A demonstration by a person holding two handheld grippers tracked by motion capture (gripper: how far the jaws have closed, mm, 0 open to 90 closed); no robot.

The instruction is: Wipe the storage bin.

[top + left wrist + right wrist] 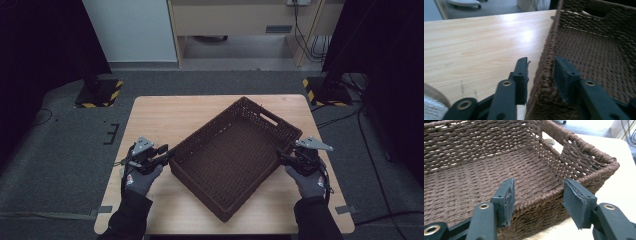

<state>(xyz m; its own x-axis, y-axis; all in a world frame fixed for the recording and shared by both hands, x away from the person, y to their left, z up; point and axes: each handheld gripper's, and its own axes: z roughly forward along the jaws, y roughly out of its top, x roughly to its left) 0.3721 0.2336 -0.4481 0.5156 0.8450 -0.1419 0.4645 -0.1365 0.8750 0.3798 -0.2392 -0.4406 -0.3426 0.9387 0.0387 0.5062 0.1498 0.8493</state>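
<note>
A wooden table is being viewed from above, with a large brown woven basket lying on it at an angle, one corner pointing toward the person. The basket is rectangular, shallow and empty, woven from dark twisted cord, with a slot handle cut into its far end wall.

Two gloved hands are being held at opposite sides of the basket. The left gripper is being closed over the basket's left wall: in the left gripper view, one black jaw is placed outside the rim and the other inside, with the woven wall between them. The inner jaw seems to be pressing on the weave, while a thin gap appears to be left at the outer jaw, so a firm grip cannot be confirmed.

The right gripper is being held at the basket's right wall. In the right gripper view, its jaws are standing well apart, one over the inside and one outside, with the rim running between them and untouched by either pad.

The step in hand is judged to be the taking hold of the basket at both sides. For the next move, the right jaws would need to be closed onto the rim, and both grips made firm and matched, so that the basket is kept level if lifted or turned.
</note>
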